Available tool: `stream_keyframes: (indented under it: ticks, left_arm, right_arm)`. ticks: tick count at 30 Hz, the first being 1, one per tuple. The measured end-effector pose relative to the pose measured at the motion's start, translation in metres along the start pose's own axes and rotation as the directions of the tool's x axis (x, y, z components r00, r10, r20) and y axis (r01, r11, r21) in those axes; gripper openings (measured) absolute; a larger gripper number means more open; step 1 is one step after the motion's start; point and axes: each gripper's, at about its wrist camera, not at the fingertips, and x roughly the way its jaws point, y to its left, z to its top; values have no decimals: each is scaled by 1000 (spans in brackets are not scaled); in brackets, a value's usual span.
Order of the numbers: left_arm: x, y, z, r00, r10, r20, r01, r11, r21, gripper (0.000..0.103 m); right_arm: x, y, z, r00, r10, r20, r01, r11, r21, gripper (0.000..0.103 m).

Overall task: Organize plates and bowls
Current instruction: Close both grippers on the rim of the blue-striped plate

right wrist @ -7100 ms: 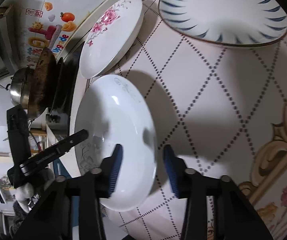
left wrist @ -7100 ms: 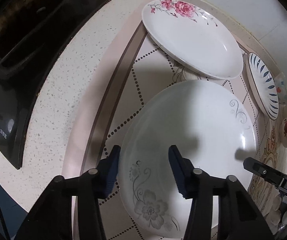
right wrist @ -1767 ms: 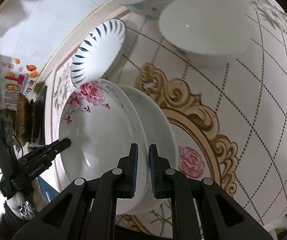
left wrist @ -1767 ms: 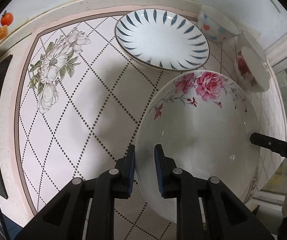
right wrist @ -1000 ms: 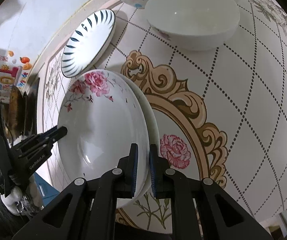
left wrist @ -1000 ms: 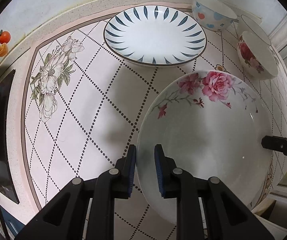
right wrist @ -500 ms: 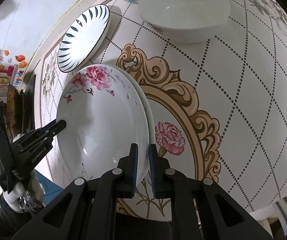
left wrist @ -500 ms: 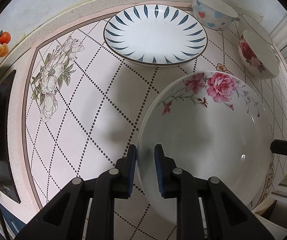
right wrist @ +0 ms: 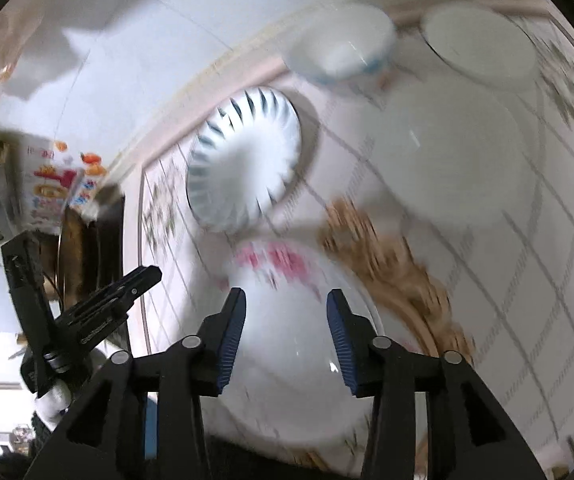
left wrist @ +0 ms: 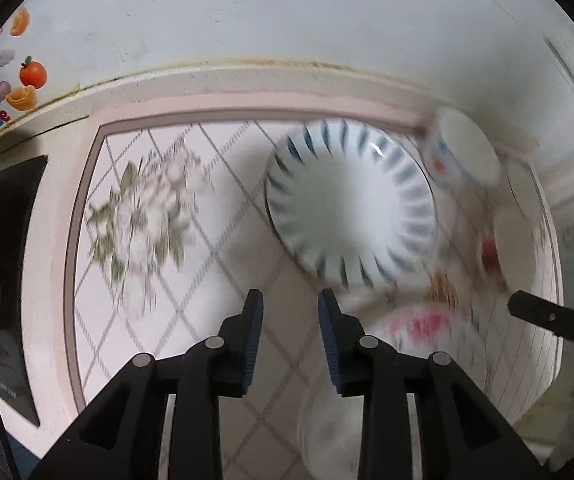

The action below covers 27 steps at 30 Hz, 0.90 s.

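Note:
Both views are blurred by motion. The rose-patterned plate (left wrist: 427,344) (right wrist: 287,320) lies on the patterned mat, stacked on a white plate beneath it. My left gripper (left wrist: 290,324) hangs above the mat to the plate's left, its jaws opening with nothing between them. My right gripper (right wrist: 286,332) hovers over the rose plate, jaws opening and clear of its rim. The blue-striped plate (left wrist: 351,204) (right wrist: 243,160) sits beyond, near the wall. The left gripper's body (right wrist: 87,320) shows at the left of the right wrist view.
A dotted bowl (left wrist: 463,160) (right wrist: 339,56), a red-flowered bowl (left wrist: 515,240) and a plain white bowl (right wrist: 455,152) stand at the back right. A black stove (left wrist: 3,264) borders the mat on the left. The tiled wall (left wrist: 287,20) runs behind.
Both grippers let go of the rose plate's rim, opened, and lifted up and away. The plate stays on the white plate. The views now look further toward the wall.

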Motion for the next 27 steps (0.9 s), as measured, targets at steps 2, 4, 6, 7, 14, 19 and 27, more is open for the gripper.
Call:
stream_keyframes:
  ticks: [2, 4, 6, 7, 14, 19, 27]
  left_arm:
    - [17, 6, 22, 1000, 0, -6, 0, 1000, -25, 26]
    - [37, 10, 38, 1000, 0, -29, -1, 999, -33, 26]
    - [55, 12, 50, 998, 9, -55, -10, 999, -32, 26]
    - [63, 12, 54, 998, 13, -64, -15, 999, -30, 26]
    - [98, 12, 64, 996, -4, -92, 2, 1000, -22, 19]
    - [98, 12, 63, 998, 25, -57, -26, 1000, -8, 14]
    - [75, 11, 42, 1000, 17, -3, -17, 1000, 10, 13]
  right_arm:
    - [14, 7, 27, 1000, -5, 24, 4, 1000, 23, 45]
    - [29, 13, 50, 999, -32, 39, 31, 999, 25, 45]
    - [43, 15, 67, 996, -70, 51, 68, 997, 33, 45]
    - [52, 15, 75, 995, -85, 47, 83, 996, 38, 45]
    - [89, 4, 100, 988, -150, 43, 148, 988, 53, 21]
    - [97, -2, 99, 985, -161, 70, 157, 986, 54, 9]
    - [90, 0, 88, 986, -152, 72, 150, 988, 29, 9]
